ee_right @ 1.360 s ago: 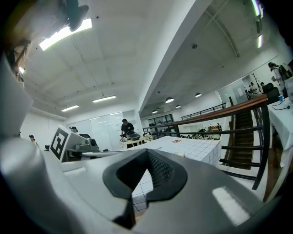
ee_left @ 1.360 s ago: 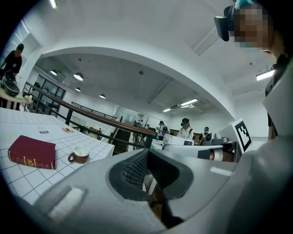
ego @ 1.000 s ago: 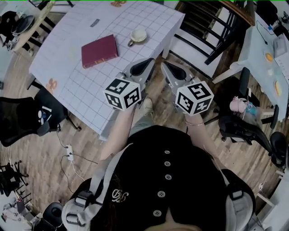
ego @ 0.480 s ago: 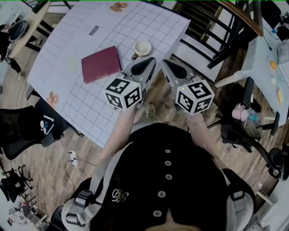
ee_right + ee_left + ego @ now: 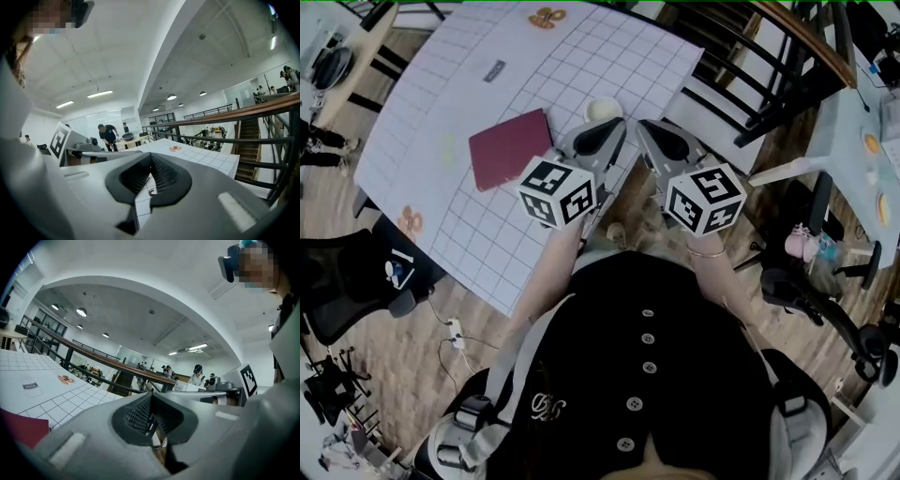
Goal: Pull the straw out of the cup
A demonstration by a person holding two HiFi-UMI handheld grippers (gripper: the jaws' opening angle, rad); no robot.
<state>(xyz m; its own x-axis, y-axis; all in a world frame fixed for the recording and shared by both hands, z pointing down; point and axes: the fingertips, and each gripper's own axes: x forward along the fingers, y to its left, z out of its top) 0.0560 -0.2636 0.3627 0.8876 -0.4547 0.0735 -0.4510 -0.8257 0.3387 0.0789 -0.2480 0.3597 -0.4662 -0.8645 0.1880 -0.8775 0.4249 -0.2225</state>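
Note:
A white cup (image 5: 602,110) stands on the grid-patterned table (image 5: 487,225) near its right edge. The tip of my left gripper (image 5: 612,127) partly covers it. No straw shows in any view. My left gripper (image 5: 150,420) is shut with nothing between the jaws. My right gripper (image 5: 649,127) hangs beside it, just off the table's edge. In its own view, the right gripper (image 5: 149,180) has its jaws together and empty, with the table (image 5: 187,154) behind them.
A dark red book (image 5: 508,148) lies left of the cup and also shows as the book (image 5: 21,432) at the lower left. Black chairs (image 5: 337,281) stand left of the table. A dark railing (image 5: 759,56) and another desk (image 5: 862,122) are at the right. Cables (image 5: 450,328) lie on the floor.
Both grippers have moved closer to the table, still side by side. The cup, which stood clear beyond the left gripper's tip, now sits partly behind it.

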